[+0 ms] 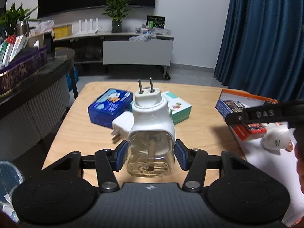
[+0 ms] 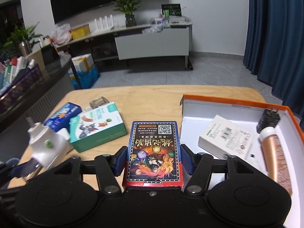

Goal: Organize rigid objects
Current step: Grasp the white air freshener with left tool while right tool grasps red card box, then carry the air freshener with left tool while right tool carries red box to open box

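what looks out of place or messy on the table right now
The blue case, green box and white charger sit in a skewed, overlapping heap on the wooden table, outside the orange-rimmed box. The charger lies on its side, prongs out. Nothing looks spilled or broken.

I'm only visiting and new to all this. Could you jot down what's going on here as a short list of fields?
left tongs: shut on plug-in vaporizer, prongs up
right tongs: shut on card box
orange-rimmed box: open; holds white carton, copper tube, black plug
wooden table: blue tin, green box, white charger
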A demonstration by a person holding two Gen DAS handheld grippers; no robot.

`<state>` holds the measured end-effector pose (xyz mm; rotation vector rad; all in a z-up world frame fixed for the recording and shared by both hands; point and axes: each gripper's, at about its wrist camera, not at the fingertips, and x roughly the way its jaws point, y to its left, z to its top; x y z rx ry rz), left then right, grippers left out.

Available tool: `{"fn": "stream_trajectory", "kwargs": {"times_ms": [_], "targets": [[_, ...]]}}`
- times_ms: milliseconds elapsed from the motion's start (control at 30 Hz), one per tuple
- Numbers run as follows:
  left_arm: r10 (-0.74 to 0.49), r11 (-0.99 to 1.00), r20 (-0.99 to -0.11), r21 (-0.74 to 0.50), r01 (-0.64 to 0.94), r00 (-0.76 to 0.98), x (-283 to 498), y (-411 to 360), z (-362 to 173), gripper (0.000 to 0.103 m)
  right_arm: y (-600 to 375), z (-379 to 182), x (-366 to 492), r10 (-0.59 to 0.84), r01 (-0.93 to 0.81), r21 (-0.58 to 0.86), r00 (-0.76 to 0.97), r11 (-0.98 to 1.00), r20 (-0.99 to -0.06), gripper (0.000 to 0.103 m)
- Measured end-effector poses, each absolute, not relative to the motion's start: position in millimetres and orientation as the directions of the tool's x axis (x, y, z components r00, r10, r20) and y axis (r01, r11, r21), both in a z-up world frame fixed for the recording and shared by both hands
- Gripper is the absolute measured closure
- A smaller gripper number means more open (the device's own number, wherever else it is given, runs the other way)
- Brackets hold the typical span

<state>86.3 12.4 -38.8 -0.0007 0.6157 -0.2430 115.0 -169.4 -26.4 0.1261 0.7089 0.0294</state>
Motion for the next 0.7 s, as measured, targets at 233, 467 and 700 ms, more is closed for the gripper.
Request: {"fn": "stream_trajectory", "kwargs": {"times_ms": [233,467,700], "targets": [[-0.207,0.977,-0.548,-0.066,0.205,0.811,78,3,-22,0.05,-175,-9,83,0.061,0.019,0.124,0.792,0.992,-0.607,0.032],[-0.218,0.973,-0.512,-0.053,0.223,0.831,66,-18,-4,0.05,-183,3,57,0.038,0.036,0.118,0.821,0.992,-0.569,0.032],[-0.238,0.968,-0.484,-0.046,0.247,0.842,55,-41,10,0.05,-201,15,33,0.018,0.063,0.133,0.846,0.989,-0.532,0.032]]}}
